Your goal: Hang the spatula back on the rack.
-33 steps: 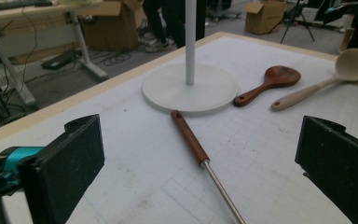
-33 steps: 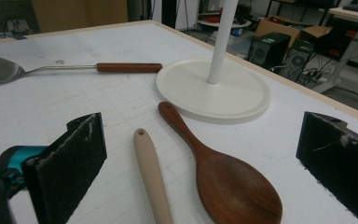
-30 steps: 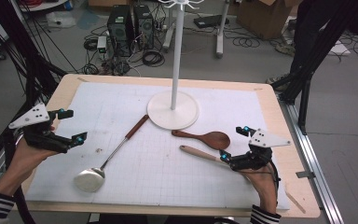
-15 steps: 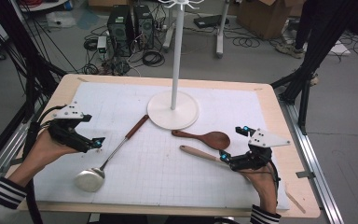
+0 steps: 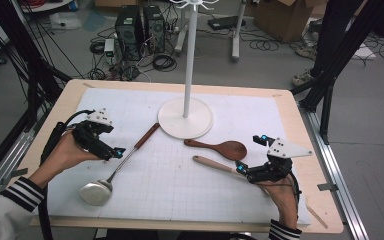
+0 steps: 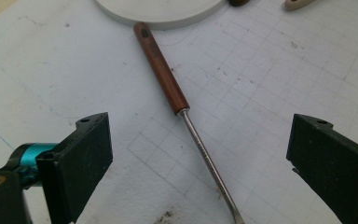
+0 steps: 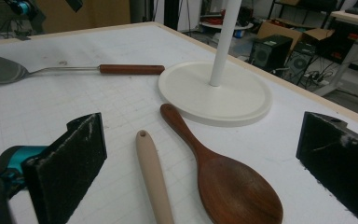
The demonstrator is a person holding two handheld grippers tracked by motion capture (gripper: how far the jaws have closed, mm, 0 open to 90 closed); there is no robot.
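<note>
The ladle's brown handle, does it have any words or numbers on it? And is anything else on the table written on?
Ladle handle: a small dark stamp near its hole, too blurred to read.
White grid mat: printed squares, no words or numbers legible.
Dark wooden spoon and pale handle: no writing seen.

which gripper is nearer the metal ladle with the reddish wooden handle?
Left. The left gripper hangs over the metal ladle's thin shaft, jaws open either side of it. The right gripper sits across the mat by the two wooden spoons.
</note>
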